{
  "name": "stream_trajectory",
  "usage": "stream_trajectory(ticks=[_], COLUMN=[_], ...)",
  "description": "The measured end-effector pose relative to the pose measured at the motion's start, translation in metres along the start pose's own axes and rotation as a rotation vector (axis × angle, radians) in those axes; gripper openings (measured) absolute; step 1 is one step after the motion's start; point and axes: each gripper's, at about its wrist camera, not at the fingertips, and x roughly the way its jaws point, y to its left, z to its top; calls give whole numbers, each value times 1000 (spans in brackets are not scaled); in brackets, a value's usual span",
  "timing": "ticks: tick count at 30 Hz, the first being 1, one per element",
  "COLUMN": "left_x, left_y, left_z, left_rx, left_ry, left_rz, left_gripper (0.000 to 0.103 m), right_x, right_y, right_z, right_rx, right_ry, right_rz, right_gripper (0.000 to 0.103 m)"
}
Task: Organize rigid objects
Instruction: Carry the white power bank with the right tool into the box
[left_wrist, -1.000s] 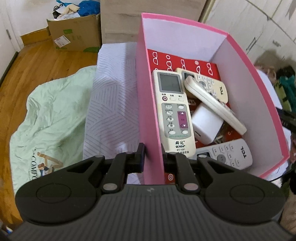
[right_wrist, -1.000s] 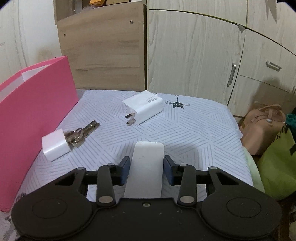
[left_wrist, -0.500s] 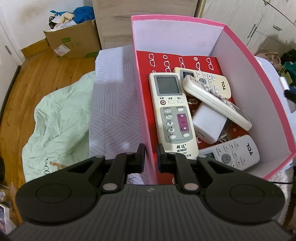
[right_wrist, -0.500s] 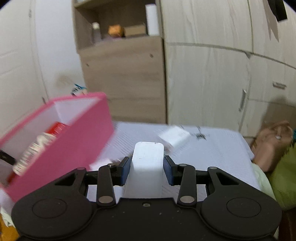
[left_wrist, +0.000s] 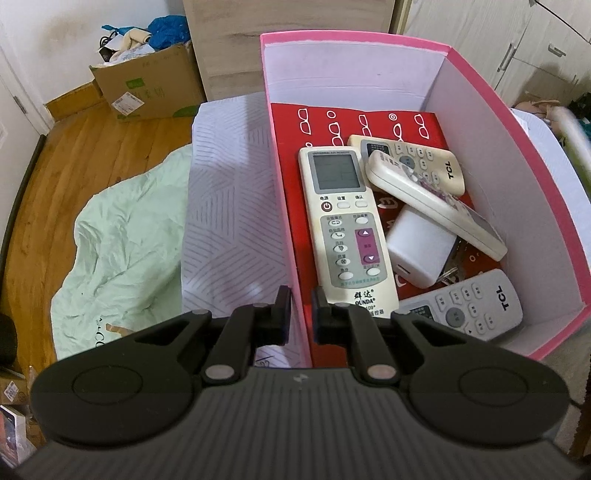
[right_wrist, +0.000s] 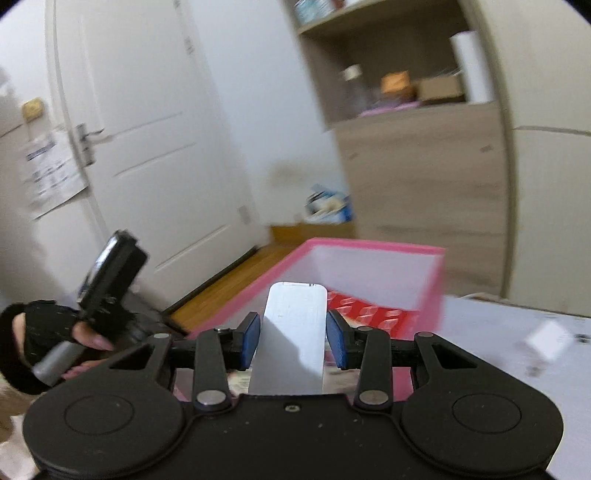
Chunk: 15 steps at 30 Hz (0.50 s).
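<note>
Pink cardboard box with white inner walls (left_wrist: 546, 192): stands on the bed's patterned grey sheet (left_wrist: 229, 206), near its left edge. Left hand-held gripper (left_wrist: 298, 314) is pressed together on the box's near-left wall. Contents: cream remote with screen (left_wrist: 343, 221), white charger block (left_wrist: 417, 243), several further remotes.

Flat white remote-shaped slab (right_wrist: 293, 332): pinched in the right hand-held gripper (right_wrist: 293, 341), carried above the box's near rim.

Small white cube (right_wrist: 546, 338): loose on the sheet, right of the box.

Risk: an early release could drop the slab on the rim or tip the thin-walled box.
</note>
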Motion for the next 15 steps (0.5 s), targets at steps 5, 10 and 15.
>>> stream_trajectory(ticks=[5,10,15], left_x=[-4,-6,-6], left_y=[3,3,0], left_z=[-1,-2,-3], left_rx=[-4,9,20], left_ry=[-5,-11,-12], left_rz=[-10,-11,-5], left_gripper=[10,10,10], right_x=[55,83,89], right_y=[10,13,15], right_z=[2,-7,-12], right_rx=[0,-29,-73], right_ry=[162,273,326], right_rz=[72,45,-35], right_gripper=[44,44,46])
